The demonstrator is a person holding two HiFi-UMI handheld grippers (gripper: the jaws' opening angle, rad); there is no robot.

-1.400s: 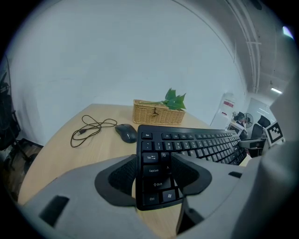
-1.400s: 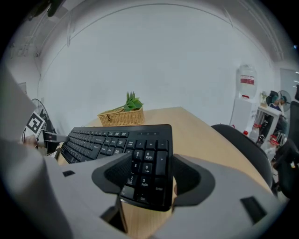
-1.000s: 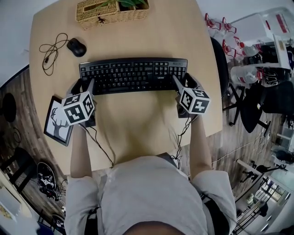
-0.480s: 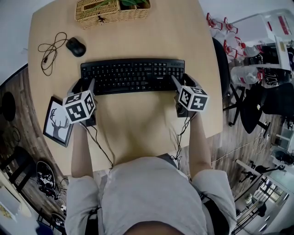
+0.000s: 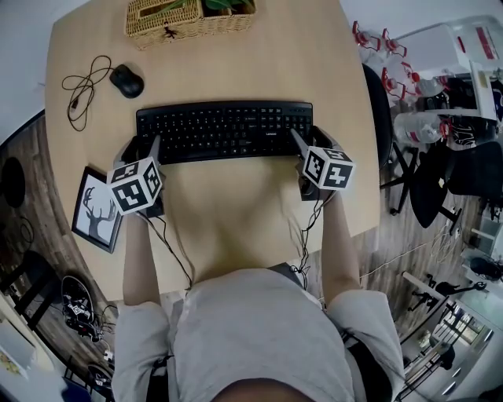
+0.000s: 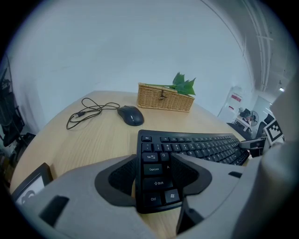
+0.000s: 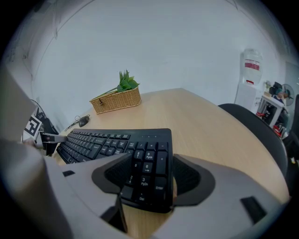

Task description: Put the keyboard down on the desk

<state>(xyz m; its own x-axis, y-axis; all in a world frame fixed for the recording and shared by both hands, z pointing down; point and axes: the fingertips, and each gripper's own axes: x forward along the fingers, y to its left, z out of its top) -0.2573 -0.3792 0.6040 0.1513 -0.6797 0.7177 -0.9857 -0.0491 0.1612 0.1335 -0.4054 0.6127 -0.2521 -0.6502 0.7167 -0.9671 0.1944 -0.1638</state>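
Note:
A black keyboard (image 5: pixel 224 129) lies level across the middle of the round wooden desk (image 5: pixel 236 212), low over it or resting on it; I cannot tell which. My left gripper (image 5: pixel 141 146) holds its left end, jaws closed around the Caps Lock and Shift corner (image 6: pixel 156 175). My right gripper (image 5: pixel 305 140) clamps the right end at the number pad (image 7: pixel 147 172). In the right gripper view the keyboard (image 7: pixel 117 142) stretches off to the left toward the other gripper's marker cube (image 7: pixel 32 126).
A wicker basket (image 5: pixel 189 20) with a green plant stands at the desk's far edge. A black mouse (image 5: pixel 126 78) and its coiled cable (image 5: pixel 78 90) lie far left. A framed deer picture (image 5: pixel 98 208) lies near my left arm. A dark chair (image 5: pixel 379 102) stands on the right.
The keyboard looks a little smaller and has shifted slightly left, as if lowered toward the desk, with both grippers still holding its ends.

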